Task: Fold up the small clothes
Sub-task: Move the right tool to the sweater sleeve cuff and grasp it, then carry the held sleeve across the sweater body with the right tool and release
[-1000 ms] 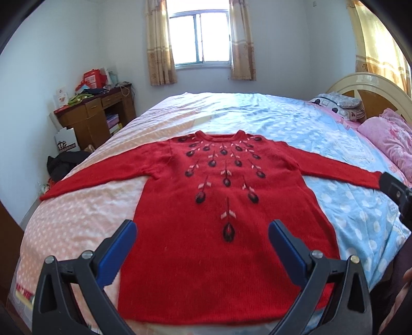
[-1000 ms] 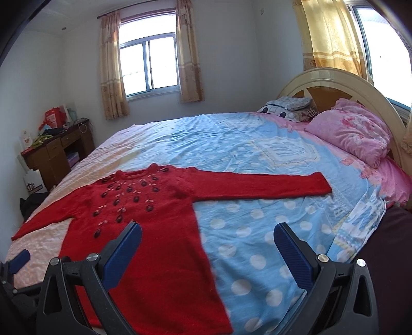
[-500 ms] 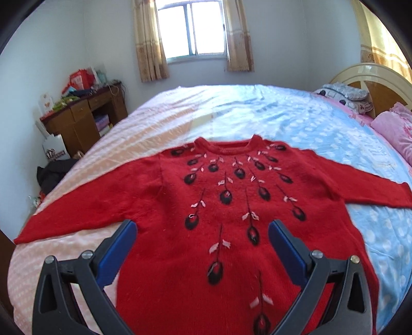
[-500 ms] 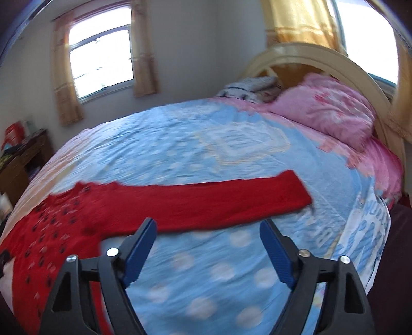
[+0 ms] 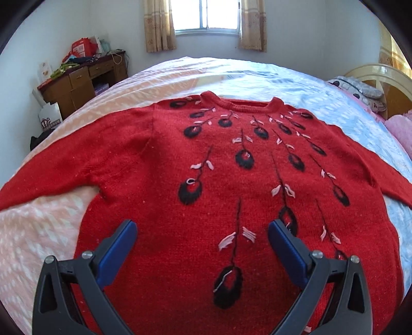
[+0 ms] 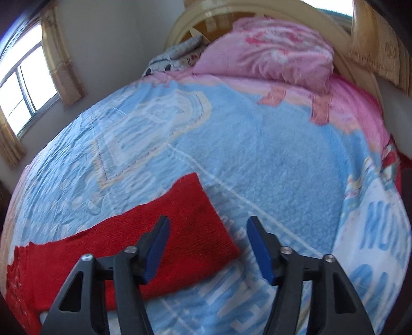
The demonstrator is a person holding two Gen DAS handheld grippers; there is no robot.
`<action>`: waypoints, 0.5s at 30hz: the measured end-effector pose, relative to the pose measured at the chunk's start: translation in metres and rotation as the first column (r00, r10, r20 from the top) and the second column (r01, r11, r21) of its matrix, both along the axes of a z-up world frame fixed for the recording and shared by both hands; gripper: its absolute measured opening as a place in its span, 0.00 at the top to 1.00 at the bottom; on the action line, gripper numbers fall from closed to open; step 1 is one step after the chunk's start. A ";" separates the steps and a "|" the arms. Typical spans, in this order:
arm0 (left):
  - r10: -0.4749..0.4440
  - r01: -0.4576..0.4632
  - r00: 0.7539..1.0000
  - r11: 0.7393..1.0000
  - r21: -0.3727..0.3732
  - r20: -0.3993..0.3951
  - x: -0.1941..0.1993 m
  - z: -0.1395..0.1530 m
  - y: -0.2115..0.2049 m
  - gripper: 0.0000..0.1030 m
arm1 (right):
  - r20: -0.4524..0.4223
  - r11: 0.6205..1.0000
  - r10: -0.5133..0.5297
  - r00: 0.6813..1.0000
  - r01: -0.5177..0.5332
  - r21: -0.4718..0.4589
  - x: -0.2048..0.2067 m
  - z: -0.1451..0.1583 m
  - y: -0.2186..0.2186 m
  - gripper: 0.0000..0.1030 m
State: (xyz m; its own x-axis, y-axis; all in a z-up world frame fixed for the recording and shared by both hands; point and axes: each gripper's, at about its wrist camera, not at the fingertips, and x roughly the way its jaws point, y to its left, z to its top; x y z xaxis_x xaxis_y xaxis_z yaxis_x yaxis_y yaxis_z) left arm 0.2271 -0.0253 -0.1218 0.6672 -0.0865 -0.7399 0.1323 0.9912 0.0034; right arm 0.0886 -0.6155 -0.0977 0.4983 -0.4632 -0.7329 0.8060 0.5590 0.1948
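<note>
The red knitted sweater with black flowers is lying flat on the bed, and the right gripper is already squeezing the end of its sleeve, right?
Not quite. In the right wrist view the right gripper has been closing, but its jaws remain apart, not squeezing the sleeve end. The red knitted sweater with black flowers does lie flat on the bed.

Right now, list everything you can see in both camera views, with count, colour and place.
sweater: one, red with black and pink pattern, spread flat on the bed
bedspread: one, blue and pink, covering the bed
pillow: one, pink, at the headboard
headboard: one, cream
desk: one, brown, cluttered, by the wall
window: one, beige curtains
left gripper: open, above the sweater's front
right gripper: open, jaws just been closing, over the sleeve cuff
</note>
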 end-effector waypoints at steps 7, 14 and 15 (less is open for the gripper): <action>-0.009 0.009 1.000 1.000 -0.021 0.025 0.000 -0.003 0.002 0.00 | -0.106 0.993 0.031 0.994 -0.042 -0.106 0.015 -0.012 0.018 0.55; -0.012 0.014 0.999 0.999 -0.040 0.045 0.000 -0.004 0.004 0.00 | -0.163 0.986 0.075 0.984 -0.097 -0.134 0.021 -0.005 0.021 0.90; -0.013 0.015 0.999 0.999 -0.042 0.047 0.000 -0.004 0.004 0.00 | -0.153 0.988 0.075 0.985 -0.095 -0.125 0.020 0.000 0.022 0.91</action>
